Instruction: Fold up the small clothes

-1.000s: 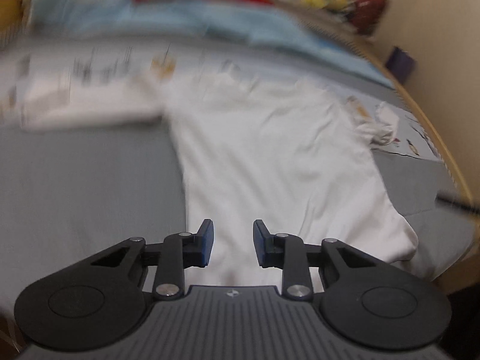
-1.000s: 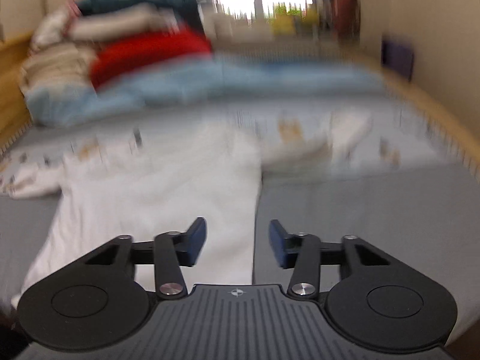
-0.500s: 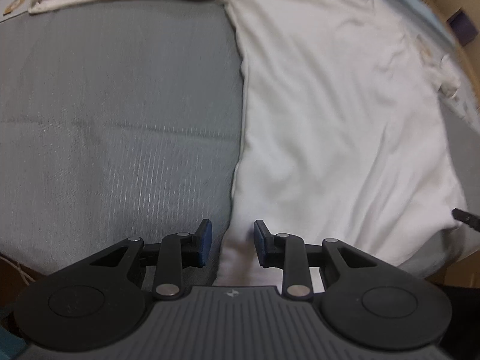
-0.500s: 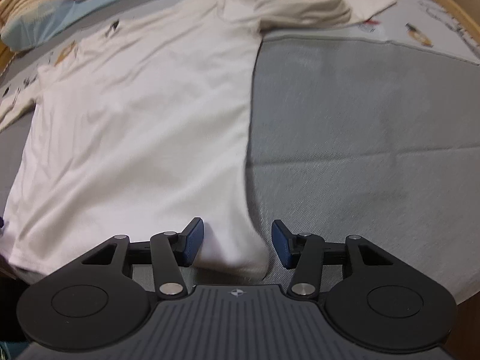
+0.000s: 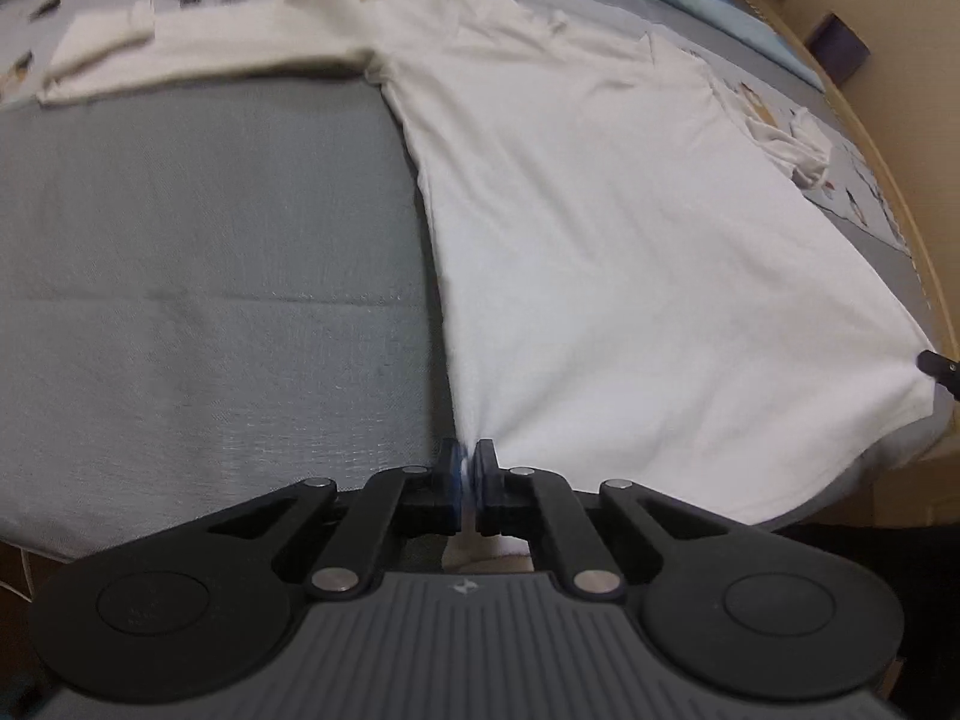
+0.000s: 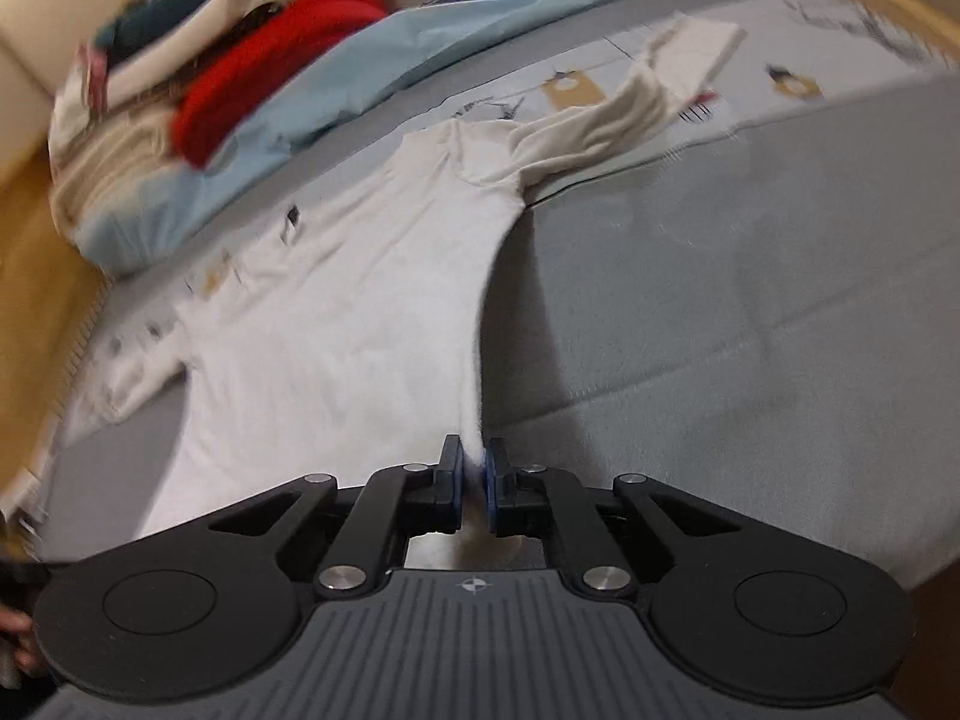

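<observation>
My left gripper [image 5: 468, 468] is clamped on the near hem of the white shirt [image 5: 600, 228]. My right gripper [image 6: 473, 474] is closing, pads pinching that hem at the shirt's other bottom corner. Shirt lies spread flat on the grey bed [image 5: 198, 276], sleeves out. Clothes pile [image 6: 198, 72] at the far end.

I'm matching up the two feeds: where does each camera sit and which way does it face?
Left wrist: behind the left gripper, looking down at the shirt; its jaws pinch the hem.
Right wrist: behind the right gripper, closing on the shirt's opposite hem corner; clothes pile beyond.
Shared: shirt, grey bed cover.
</observation>
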`<state>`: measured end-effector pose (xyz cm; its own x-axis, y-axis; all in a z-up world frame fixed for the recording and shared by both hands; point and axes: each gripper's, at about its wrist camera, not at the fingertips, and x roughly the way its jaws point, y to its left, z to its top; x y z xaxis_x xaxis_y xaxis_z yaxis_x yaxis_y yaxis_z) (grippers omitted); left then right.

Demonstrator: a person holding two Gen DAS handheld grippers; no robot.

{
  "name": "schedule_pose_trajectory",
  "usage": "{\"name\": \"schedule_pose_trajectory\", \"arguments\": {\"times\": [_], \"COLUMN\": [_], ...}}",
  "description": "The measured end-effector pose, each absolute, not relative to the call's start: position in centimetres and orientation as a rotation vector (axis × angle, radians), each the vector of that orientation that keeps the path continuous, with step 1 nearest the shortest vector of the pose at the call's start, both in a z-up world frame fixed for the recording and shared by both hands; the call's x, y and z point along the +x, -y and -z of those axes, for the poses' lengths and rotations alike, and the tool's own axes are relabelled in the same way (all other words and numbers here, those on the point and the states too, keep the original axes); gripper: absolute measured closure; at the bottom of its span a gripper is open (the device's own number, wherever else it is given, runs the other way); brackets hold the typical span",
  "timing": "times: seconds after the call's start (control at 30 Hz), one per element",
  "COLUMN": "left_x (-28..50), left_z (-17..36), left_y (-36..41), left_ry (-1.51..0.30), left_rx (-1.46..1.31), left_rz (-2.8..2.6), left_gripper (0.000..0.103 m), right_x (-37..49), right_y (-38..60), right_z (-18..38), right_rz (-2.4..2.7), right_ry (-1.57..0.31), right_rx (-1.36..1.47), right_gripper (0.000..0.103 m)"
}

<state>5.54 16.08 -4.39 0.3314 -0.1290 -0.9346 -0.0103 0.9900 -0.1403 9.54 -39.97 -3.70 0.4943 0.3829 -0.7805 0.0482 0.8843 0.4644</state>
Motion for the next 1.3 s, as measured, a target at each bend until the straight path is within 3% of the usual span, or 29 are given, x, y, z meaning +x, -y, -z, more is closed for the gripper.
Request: {"name": "schedule_pose_trajectory", "arguments": {"times": [0.17, 0.47, 0.63, 0.77, 0.83, 0.97, 1.1, 1.3], "left_x": [5.2, 5.4, 5.8, 6.6, 6.7, 7.4, 8.3, 10.3], "left_z": [5.4, 5.6, 4.1, 6.7, 7.5, 5.4, 3.4, 2.9], "left_y": [-16.1, -14.5, -14.1, -12.2, -11.7, -11.9, -12.7, -13.1], "left_ry": [-1.333, -1.33, -1.257, -1.355, -1.394, -1.288, -1.184, -1.086], "left_rx": [-0.051, 0.007, -0.062, 0.031, 0.078, -0.001, -0.048, -0.125], "left_rz": [0.053, 0.022, 0.113, 0.143, 0.129, 0.137, 0.068, 0.008], "left_gripper": [0.099, 0.098, 0.088, 0.088, 0.088, 0.087, 0.065, 0.065], "right_x": [9.7, 9.4, 9.8, 10.2, 10.2, 10.7, 11.2, 12.5], "right_y": [37.3, 35.5, 35.5, 33.6, 32.8, 32.2, 31.4, 29.8], "right_z": [7.5, 7.5, 5.9, 8.1, 9.4, 7.7, 5.3, 4.1], "right_rz": [-0.203, -0.098, -0.154, -0.188, -0.165, -0.172, -0.174, -0.194], "right_ry": [-1.267, -1.246, -1.137, -1.25, -1.322, -1.223, -1.083, -0.976], "right_rx": [0.206, 0.051, 0.116, 0.02, -0.055, -0.006, 0.031, 0.042], "right_gripper": [0.096, 0.093, 0.089, 0.077, 0.077, 0.077, 0.076, 0.076]}}
